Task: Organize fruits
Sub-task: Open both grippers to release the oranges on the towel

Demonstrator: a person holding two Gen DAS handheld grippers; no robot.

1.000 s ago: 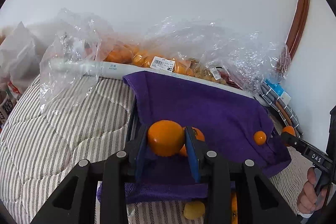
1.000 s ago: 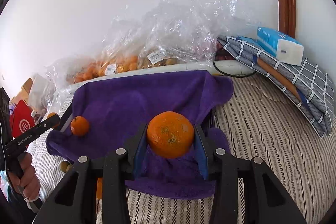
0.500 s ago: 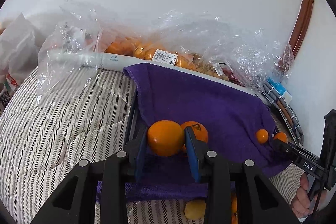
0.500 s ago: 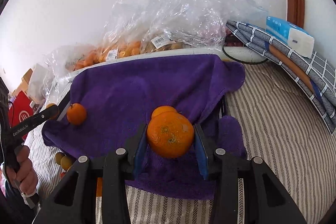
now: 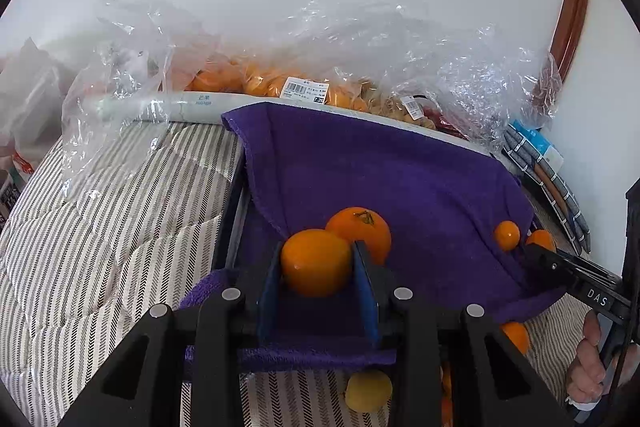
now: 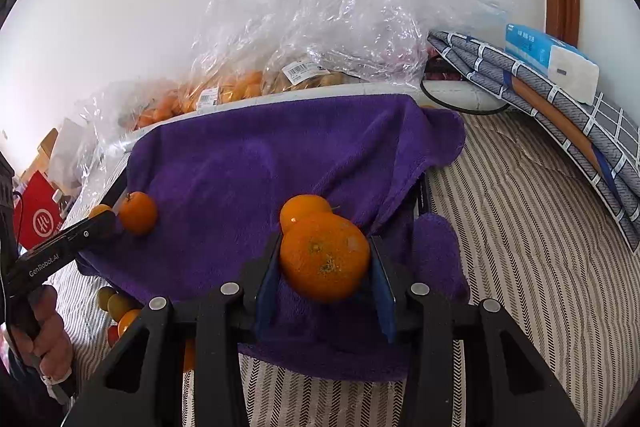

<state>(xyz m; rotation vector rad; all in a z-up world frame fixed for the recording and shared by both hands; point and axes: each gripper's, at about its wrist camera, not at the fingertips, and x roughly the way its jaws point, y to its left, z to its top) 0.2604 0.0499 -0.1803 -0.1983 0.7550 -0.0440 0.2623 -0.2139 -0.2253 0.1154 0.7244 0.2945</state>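
My left gripper is shut on a smooth orange above the near edge of a purple towel. A second orange lies on the towel just behind it. My right gripper is shut on a large mandarin over the same towel, with another orange right behind. In the left wrist view the right gripper holds a small orange at the towel's right edge. In the right wrist view the left gripper holds one at the towel's left.
Clear plastic bags of oranges and other fruit lie along the white wall. Loose fruit sits on the striped bedding below the towel's near edge. A folded checked cloth with a tissue pack lies at the right.
Both grippers have moved forward and lower over the towel, still holding their fruit. A second orange has come into fuller view behind each held one.
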